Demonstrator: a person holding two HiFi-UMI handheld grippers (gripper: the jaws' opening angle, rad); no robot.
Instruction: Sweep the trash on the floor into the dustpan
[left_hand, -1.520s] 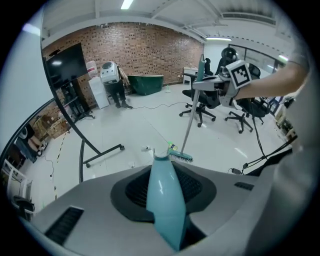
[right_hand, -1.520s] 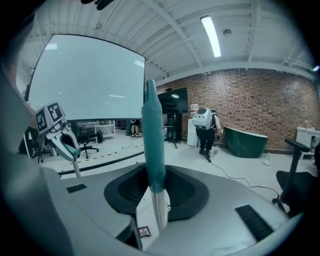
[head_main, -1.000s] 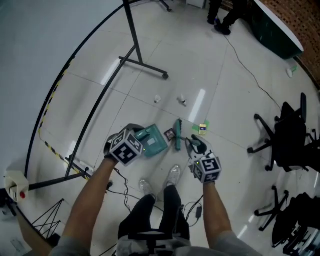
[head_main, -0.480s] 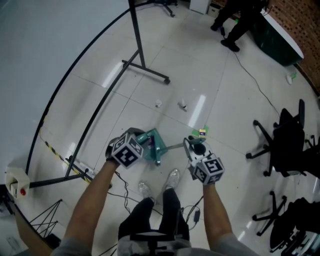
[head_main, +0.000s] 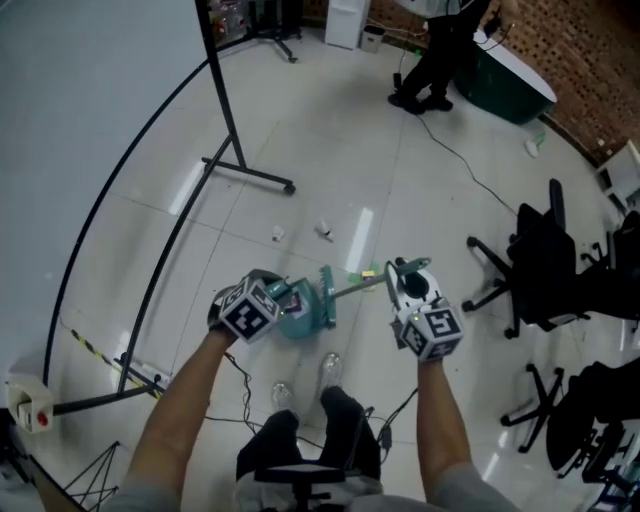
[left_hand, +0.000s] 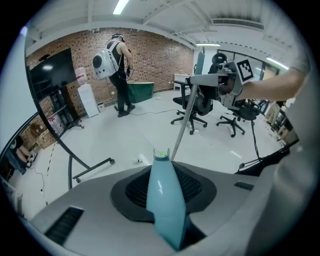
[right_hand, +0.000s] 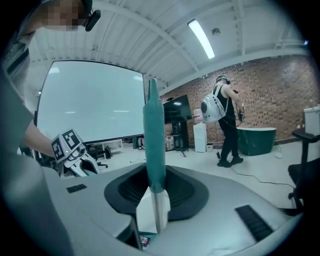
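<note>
Head view shows the left gripper (head_main: 283, 297) clamped on the dustpan (head_main: 305, 312) and the right gripper (head_main: 398, 272), jaws just tightened, pinching the broom (head_main: 355, 290), while trash (head_main: 278, 233) lies unswept on the floor (head_main: 330, 150) beyond both, so most sweeping likely remains.

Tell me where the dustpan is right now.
Head view, lower centre: the dustpan is held by its handle in the left claw, just ahead of the person's shoes, with the broom at its right.
</note>
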